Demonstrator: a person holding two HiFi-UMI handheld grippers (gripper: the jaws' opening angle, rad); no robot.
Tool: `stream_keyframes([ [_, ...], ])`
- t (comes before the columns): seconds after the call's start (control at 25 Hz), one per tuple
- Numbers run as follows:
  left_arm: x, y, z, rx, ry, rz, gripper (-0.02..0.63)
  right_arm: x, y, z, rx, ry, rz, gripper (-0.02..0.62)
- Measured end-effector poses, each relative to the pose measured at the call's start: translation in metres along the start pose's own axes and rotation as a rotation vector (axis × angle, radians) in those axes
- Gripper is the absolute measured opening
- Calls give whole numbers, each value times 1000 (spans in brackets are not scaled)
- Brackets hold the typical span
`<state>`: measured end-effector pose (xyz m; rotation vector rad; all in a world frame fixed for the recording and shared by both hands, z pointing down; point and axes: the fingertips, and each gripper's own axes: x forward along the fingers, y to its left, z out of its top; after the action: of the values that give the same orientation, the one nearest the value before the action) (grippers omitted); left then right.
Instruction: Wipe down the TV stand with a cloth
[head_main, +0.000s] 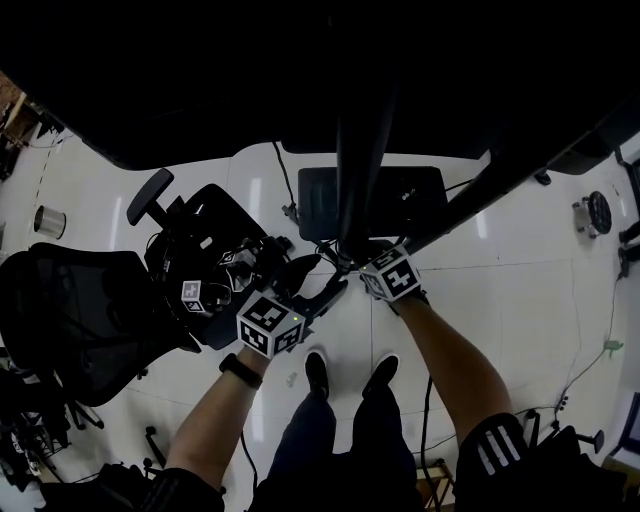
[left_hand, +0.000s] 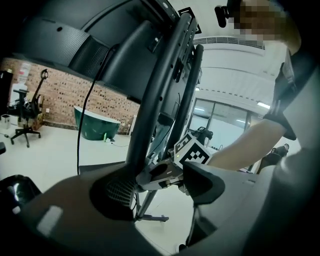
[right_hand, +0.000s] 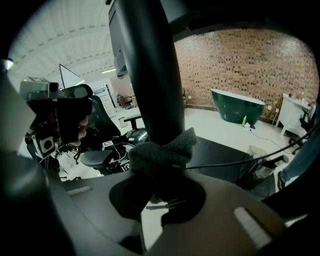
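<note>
1. At the lower part of the TV stand (head_main: 360, 150), the right tool (right_hand: 160, 195) is clenched on a grey cloth (right_hand: 161, 150). The cloth is bunched up and pressed against the black upright column (right_hand: 145, 75).
2. The left tool (left_hand: 160, 187) is released, with its jaws apart and nothing between them. One of the uprights stands just beside its left jaw. Contact cannot be confirmed.
3. Progress, as judged: wiping is under way on the column at low height. No view shows which parts are already cleaned, as no streaks or damp marks can be seen.
4. Remaining, as judged: the upper column, the bracket rails behind the screen, and the dark base plate (head_main: 400, 200) on the floor. The cloth is not touching any of these.
5. Condition of the stand: it has a dark, smooth finish with a dull sheen, and no dust or soiling can be made out. A cable (left_hand: 85, 115) hangs down from the screen and is not touching the cloth.
6. Surroundings: an office chair (head_main: 70, 310) stands near the left side. The white floor around the base carries loose cables.
</note>
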<state>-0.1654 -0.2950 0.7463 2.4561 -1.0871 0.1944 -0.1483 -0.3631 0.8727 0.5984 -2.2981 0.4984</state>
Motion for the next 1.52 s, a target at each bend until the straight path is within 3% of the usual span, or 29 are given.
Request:
stream_keyframes([
  [0.32, 25, 23, -56, -60, 41, 12, 322, 55, -18, -59, 97, 89, -9, 35],
  [0.48, 32, 27, -75, -71, 58, 12, 322, 79, -22, -83, 91, 139, -28, 34],
  [0.92, 44, 14, -90, -97, 66, -11, 325, 84, -17, -96, 156, 119, 2, 34],
  [1.12, 33, -16, -49, -54, 33, -33, 327, 21, 8, -56, 148, -31, 47, 34],
  [1.52, 9, -123, 124, 118, -163, -116, 327, -211, 25, 99, 23, -394, 29, 32],
])
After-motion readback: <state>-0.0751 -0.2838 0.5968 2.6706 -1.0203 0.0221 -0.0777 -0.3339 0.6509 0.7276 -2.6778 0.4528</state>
